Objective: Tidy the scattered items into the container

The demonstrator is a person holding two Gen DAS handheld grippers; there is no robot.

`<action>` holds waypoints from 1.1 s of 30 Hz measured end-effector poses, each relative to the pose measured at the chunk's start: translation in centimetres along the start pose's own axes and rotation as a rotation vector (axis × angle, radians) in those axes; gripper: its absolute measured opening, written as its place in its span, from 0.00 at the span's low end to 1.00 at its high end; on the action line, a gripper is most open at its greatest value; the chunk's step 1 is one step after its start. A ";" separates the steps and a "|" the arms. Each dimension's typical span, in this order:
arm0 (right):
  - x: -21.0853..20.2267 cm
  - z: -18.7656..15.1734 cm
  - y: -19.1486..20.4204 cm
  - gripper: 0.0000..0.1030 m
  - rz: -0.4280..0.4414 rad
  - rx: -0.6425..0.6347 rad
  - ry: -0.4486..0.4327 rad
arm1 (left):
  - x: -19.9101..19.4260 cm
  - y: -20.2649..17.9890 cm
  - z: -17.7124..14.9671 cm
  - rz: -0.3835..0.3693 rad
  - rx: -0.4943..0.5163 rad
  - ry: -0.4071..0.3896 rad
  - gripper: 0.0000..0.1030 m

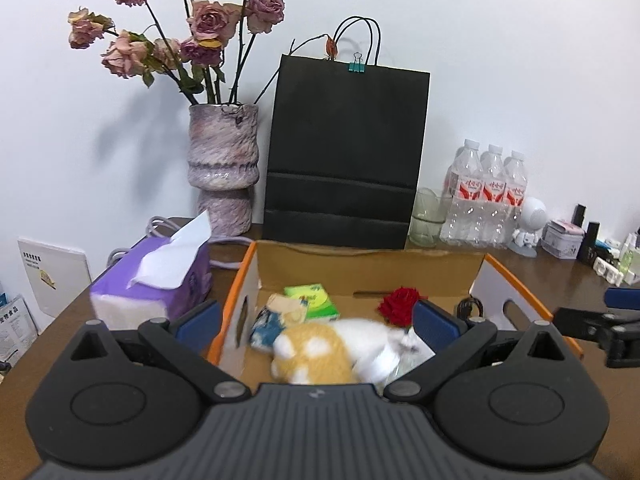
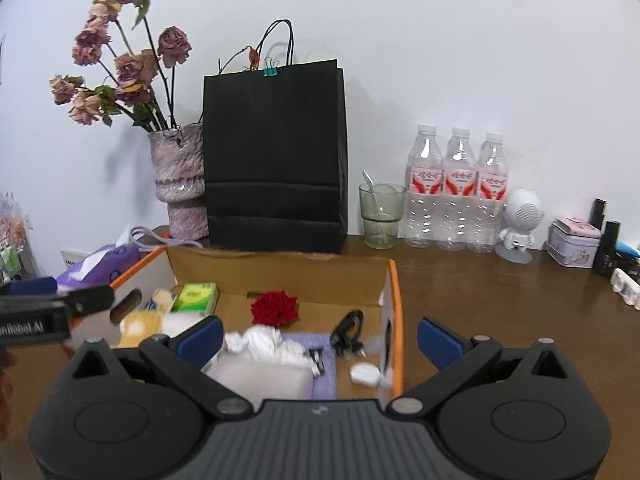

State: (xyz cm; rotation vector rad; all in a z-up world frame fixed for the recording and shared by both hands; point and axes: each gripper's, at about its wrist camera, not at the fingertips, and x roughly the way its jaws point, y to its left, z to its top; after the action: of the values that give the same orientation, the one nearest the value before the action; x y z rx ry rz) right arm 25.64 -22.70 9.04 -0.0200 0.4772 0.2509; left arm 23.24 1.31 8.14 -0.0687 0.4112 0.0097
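An open cardboard box [image 1: 360, 270] with orange edges sits on the brown table; it also shows in the right wrist view [image 2: 280, 276]. Inside lie a yellow-and-white plush toy [image 1: 316, 354], a green tissue pack [image 1: 314, 298], a blue-and-cream packet [image 1: 276, 316], a red rose [image 1: 400, 306], a black cable [image 2: 350, 332], a small white round item [image 2: 364, 374] and crumpled white wrapping [image 2: 260, 342]. My left gripper [image 1: 316, 326] is open and empty above the box's left half. My right gripper [image 2: 320, 338] is open and empty, straddling the box's right wall.
A purple tissue box [image 1: 156, 284] stands left of the box. Behind are a vase of dried roses [image 1: 224, 168], a black paper bag [image 1: 344, 152], a glass [image 2: 380, 216], three water bottles [image 2: 456, 188], a white figurine [image 2: 518, 224], a tin [image 2: 572, 242] and small cosmetics.
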 end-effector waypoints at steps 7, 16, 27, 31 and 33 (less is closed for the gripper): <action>-2.2 -4.5 0.0 1.00 -0.010 -0.038 0.066 | -1.6 0.4 -3.1 -0.030 0.031 0.058 1.00; 0.1 -8.2 3.0 0.95 0.028 -0.103 0.153 | 0.4 -1.8 -6.0 -0.153 0.051 0.186 0.92; 3.8 -8.5 4.4 0.71 -0.010 -0.099 0.190 | 4.7 -4.6 -7.3 -0.202 -0.017 0.307 0.56; 3.9 -8.6 4.4 0.38 0.056 -0.086 0.180 | 4.9 -4.4 -7.4 -0.209 -0.027 0.303 0.22; 3.6 -8.7 4.7 0.32 0.076 -0.104 0.174 | 4.6 -4.4 -7.5 -0.212 -0.023 0.293 0.21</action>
State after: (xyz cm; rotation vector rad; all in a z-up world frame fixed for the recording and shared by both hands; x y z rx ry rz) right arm 23.62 -17.97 -0.14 -0.1264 0.6386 0.3499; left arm 24.53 -3.58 -0.31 -0.1373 0.6953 -0.2064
